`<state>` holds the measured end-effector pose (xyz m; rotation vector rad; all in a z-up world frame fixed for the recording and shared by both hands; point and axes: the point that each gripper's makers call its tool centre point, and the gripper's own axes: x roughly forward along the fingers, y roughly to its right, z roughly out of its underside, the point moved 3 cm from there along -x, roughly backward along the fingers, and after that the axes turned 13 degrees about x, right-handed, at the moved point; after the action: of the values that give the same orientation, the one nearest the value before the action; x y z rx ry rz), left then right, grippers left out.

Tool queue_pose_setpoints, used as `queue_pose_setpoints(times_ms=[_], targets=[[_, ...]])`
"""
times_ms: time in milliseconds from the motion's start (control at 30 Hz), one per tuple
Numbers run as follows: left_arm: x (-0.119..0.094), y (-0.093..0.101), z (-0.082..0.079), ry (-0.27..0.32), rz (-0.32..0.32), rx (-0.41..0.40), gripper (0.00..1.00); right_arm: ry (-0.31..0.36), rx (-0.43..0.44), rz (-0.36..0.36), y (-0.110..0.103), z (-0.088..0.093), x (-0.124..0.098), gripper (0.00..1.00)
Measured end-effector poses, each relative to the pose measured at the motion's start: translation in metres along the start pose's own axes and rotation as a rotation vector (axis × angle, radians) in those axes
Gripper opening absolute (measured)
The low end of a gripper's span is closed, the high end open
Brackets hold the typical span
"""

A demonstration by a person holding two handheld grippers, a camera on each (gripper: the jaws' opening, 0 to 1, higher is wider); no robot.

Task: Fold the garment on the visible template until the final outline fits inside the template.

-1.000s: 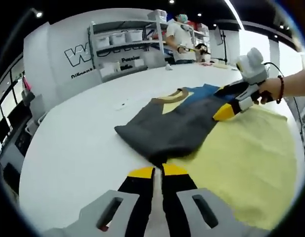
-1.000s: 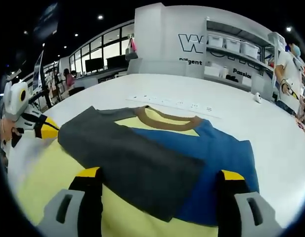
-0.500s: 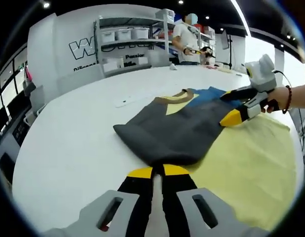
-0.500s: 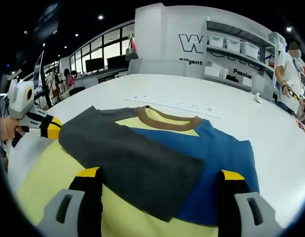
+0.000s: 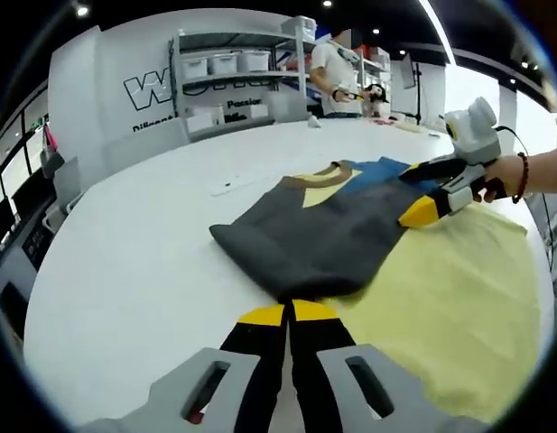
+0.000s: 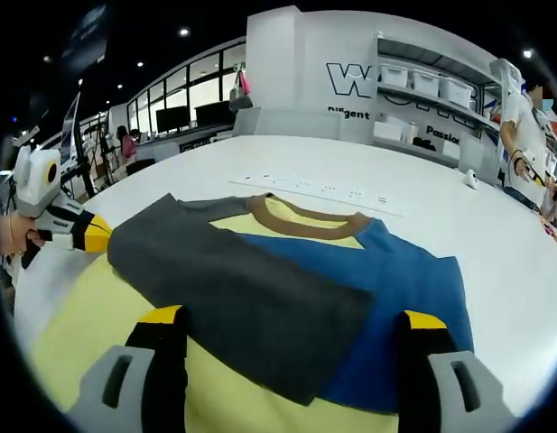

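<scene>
A garment lies on the round yellow template point(image 5: 459, 289) point(image 6: 79, 325). A dark grey fold point(image 5: 314, 234) point(image 6: 233, 298) is laid across its blue part point(image 6: 395, 280), and the brown collar point(image 6: 301, 221) shows behind. My left gripper point(image 5: 290, 313) is shut, with its yellow tips right at the grey fold's near corner; no cloth shows between them. In the right gripper view it point(image 6: 96, 236) sits at the fold's left corner. My right gripper point(image 6: 292, 317) stands wide open over the garment's near edge. In the left gripper view it point(image 5: 412, 191) is at the garment's far right side.
The template rests on a large white table point(image 5: 125, 271). A thin white strip point(image 5: 226, 188) point(image 6: 323, 189) lies beyond the collar. Shelves with bins point(image 5: 233, 68) and a standing person point(image 5: 337, 68) are behind the table. A hand with a bracelet point(image 5: 508, 171) holds the right gripper.
The left gripper has edged slightly nearer the grey fold's corner. The garment lies as before, and the right gripper stays open in the same place.
</scene>
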<state>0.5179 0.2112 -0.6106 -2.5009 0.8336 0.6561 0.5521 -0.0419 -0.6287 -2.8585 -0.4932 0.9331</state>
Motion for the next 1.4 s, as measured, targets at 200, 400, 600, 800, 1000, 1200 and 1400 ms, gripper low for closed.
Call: queue_pose_setpoints(times_ms=[200, 400, 600, 800, 1000, 1200, 1400], targets=[[-0.006, 0.001, -0.002, 0.013, 0.0, 0.005, 0.0, 0.002, 0.0, 0.0, 0.0, 0.0, 0.0, 0.97], [-0.015, 0.002, -0.002, 0.035, -0.015, -0.009, 0.0, 0.003, 0.0, 0.001, 0.001, 0.0, 0.001, 0.97], [-0.018, 0.004, 0.005, 0.023, -0.025, -0.022, 0.0, 0.002, 0.0, 0.001, 0.001, 0.0, 0.001, 0.97], [-0.023, -0.001, 0.011, 0.026, -0.056, -0.016, 0.0, 0.001, 0.0, 0.001, 0.001, 0.0, 0.001, 0.97], [-0.014, 0.004, -0.003, 0.041, -0.031, 0.076, 0.04, 0.001, 0.0, 0.001, 0.0, 0.0, 0.001, 0.97], [-0.009, 0.001, -0.005, 0.015, -0.042, 0.127, 0.06, 0.001, 0.0, 0.0, -0.001, 0.0, 0.0, 0.97], [-0.011, -0.005, -0.004, 0.009, -0.063, 0.142, 0.09, 0.002, 0.0, -0.001, -0.001, 0.0, 0.0, 0.97]])
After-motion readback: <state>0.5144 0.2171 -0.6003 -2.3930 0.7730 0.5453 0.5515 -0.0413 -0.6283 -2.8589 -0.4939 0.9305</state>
